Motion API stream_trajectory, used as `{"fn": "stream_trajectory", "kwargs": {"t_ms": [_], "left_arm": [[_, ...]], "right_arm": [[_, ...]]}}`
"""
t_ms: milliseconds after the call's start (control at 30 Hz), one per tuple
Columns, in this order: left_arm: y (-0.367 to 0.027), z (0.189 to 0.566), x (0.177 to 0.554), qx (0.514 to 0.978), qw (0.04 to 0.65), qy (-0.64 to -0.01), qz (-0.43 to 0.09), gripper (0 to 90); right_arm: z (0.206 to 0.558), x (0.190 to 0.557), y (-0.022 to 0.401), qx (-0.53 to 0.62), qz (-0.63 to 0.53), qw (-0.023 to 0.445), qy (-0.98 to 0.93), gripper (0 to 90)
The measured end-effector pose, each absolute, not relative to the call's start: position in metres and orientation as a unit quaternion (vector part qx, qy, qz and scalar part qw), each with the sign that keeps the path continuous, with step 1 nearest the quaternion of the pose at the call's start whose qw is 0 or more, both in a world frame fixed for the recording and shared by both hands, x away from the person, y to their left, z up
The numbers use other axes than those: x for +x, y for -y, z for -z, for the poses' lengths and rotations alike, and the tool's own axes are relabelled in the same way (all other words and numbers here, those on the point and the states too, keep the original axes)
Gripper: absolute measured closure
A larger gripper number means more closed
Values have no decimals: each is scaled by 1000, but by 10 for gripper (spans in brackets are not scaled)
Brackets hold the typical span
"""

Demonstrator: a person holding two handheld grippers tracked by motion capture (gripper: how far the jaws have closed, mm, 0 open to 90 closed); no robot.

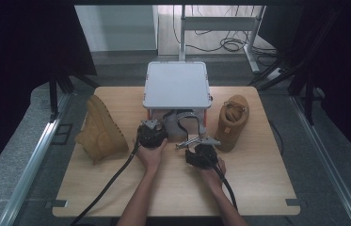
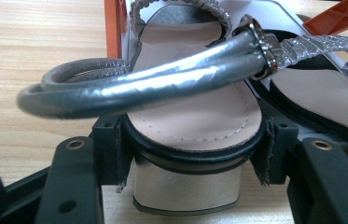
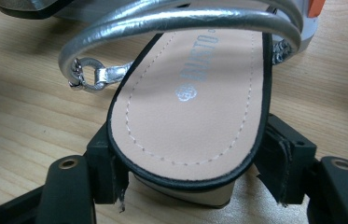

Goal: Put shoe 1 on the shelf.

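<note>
Pale wood makes up the tabletop (image 1: 258, 179) in the high view, where a grey box (image 1: 177, 84) on orange legs stands at the upper middle of the frame, a tan boot (image 1: 101, 132) lies on its side at the left and a second tan boot (image 1: 232, 121) stands upright at the right. Below the box, at the centre of the frame, the left tongs (image 1: 156, 126) and right tongs (image 1: 200, 143) each meet a silver-strapped sandal; the two sandals lie side by side between the boots. In the left gripper view, the left sandal (image 2: 195, 121) sits in the middle of the frame with its heel end between the jaws, both pads pressing its black-edged sole, a silver ankle strap (image 2: 134, 88) looping across above. In the right gripper view, the right sandal (image 3: 190, 102) fills the centre, its heel end clamped between the jaws, which touch the sole on both sides; a silver buckle (image 3: 85, 74) hangs at the upper left.
</note>
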State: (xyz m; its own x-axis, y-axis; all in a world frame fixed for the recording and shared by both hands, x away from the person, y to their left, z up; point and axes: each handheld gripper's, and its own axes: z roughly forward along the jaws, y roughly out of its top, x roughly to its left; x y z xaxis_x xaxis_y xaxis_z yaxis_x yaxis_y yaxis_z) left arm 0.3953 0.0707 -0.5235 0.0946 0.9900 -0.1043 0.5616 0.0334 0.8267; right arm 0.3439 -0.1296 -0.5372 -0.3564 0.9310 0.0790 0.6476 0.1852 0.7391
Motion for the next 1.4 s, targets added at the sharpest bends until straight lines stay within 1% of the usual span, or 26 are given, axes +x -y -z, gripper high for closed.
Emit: {"fn": "stream_trajectory", "kwargs": {"t_ms": [100,233,500,733,833,967,1067,1200,1400], "left_arm": [[-63,523,399,647,363,-601,-297,403],[-63,522,404,636,374,-607,-296,403],[-56,523,413,638,370,-605,-300,400],[-54,533,415,658,359,-603,-274,379],[-56,530,412,664,361,-598,-266,377],[-59,523,404,684,363,-577,-259,341],[-63,523,398,692,361,-570,-256,378],[-66,522,393,690,370,-565,-259,403],[-65,525,398,683,380,-566,-263,405]], "right_arm": [[537,344,129,532,-354,200,-743,345],[537,344,130,532,-355,199,-743,346],[537,345,131,530,-356,198,-744,347],[538,345,132,530,-357,198,-743,348],[538,345,132,530,-358,198,-743,348],[538,345,133,530,-359,197,-743,349],[538,344,133,530,-359,197,-743,350],[538,344,133,531,-359,197,-742,351],[538,344,133,532,-359,199,-741,353]]}}
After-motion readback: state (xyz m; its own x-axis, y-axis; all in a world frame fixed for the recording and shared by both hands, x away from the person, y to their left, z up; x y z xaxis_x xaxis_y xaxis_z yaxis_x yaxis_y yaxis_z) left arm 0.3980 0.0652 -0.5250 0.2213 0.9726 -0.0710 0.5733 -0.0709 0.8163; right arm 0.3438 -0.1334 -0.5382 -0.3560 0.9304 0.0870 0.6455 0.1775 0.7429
